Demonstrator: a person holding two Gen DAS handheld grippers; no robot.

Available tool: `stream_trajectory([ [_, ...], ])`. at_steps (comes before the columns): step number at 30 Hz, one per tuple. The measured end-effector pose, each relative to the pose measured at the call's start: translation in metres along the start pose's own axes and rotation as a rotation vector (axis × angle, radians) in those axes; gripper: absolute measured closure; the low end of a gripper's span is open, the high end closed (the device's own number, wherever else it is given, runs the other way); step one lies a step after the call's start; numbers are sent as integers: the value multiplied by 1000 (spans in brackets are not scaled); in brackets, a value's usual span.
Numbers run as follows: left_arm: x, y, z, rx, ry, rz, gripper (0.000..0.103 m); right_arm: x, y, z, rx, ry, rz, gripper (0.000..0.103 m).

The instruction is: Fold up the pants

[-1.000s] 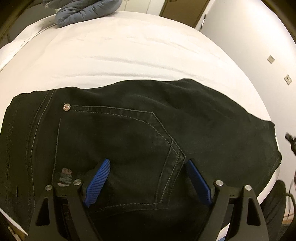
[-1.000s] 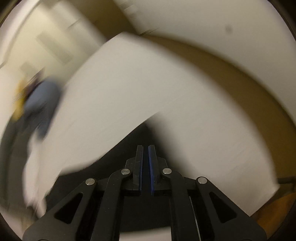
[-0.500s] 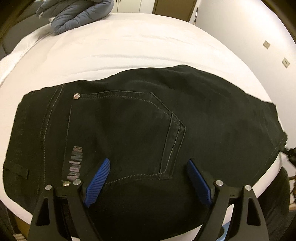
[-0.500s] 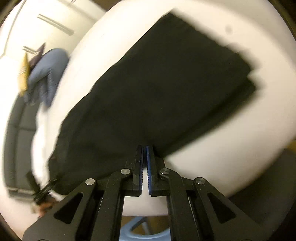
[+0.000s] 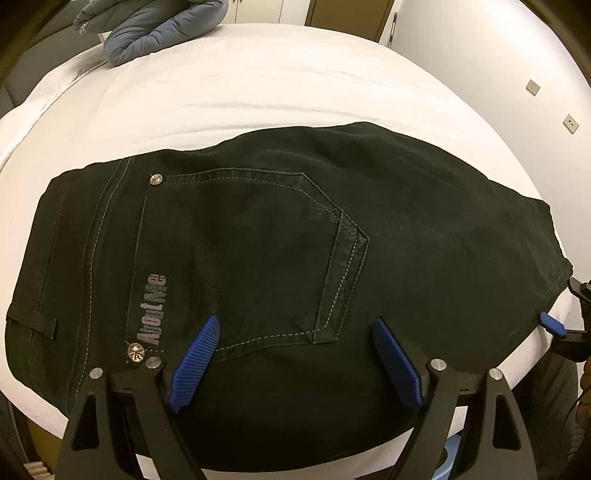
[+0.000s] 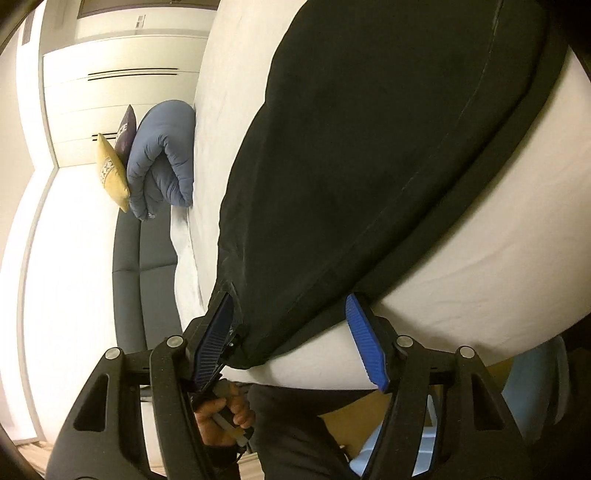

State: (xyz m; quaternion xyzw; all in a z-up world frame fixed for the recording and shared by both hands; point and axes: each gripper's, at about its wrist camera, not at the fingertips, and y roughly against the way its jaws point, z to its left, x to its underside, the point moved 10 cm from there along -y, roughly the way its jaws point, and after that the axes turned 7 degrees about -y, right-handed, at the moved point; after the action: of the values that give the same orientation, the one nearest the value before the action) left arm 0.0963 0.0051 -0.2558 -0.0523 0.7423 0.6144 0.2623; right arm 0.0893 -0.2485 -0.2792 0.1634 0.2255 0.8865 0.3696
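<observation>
Black pants (image 5: pixel 277 251) lie folded on the white bed (image 5: pixel 258 96), back pocket up, waistband at the left. My left gripper (image 5: pixel 295 358) is open and empty above the near edge of the pants. My right gripper (image 6: pixel 295 339) is open and empty at the folded end of the pants (image 6: pixel 369 147), near the bed's corner; it shows at the right edge of the left wrist view (image 5: pixel 554 325).
A blue-grey quilted duvet (image 5: pixel 155 26) lies at the far end of the bed, with a yellow cushion (image 6: pixel 110 173) beside it. A dark headboard or sofa (image 6: pixel 144 251) runs along the bed. The person's hand (image 6: pixel 221 417) is below.
My right gripper swung around and opened, letting go of the pants at the folded end. My left gripper drew back a little and stays open.
</observation>
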Motion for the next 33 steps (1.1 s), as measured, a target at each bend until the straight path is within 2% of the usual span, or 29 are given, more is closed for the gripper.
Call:
stream_trajectory([
  [2,0,0,-1,-3,-3,0,16,8,-14,-2,9,-13,1,43],
  [8,1,0,-2,1,-1,-1,16,-15,2,9,2,-70,18,47],
  [10,0,-1,-3,-1,-5,2,16,-12,3,5,-2,-80,27,56],
  [12,0,-1,-4,0,-12,7,16,-14,-14,7,23,-79,36,85],
  [14,0,-2,-5,0,-28,16,16,-14,-14,-1,57,-66,26,101],
  [23,6,-2,-8,-19,-116,57,16,5,0,-19,83,-55,-8,102],
  [28,4,0,-9,-26,-106,49,17,0,-8,-22,36,-59,29,102],
  [31,5,8,-11,-30,-92,49,17,4,10,-21,41,-52,2,97],
  [33,4,14,-15,-15,-77,41,17,3,34,-23,70,-39,-34,89],
])
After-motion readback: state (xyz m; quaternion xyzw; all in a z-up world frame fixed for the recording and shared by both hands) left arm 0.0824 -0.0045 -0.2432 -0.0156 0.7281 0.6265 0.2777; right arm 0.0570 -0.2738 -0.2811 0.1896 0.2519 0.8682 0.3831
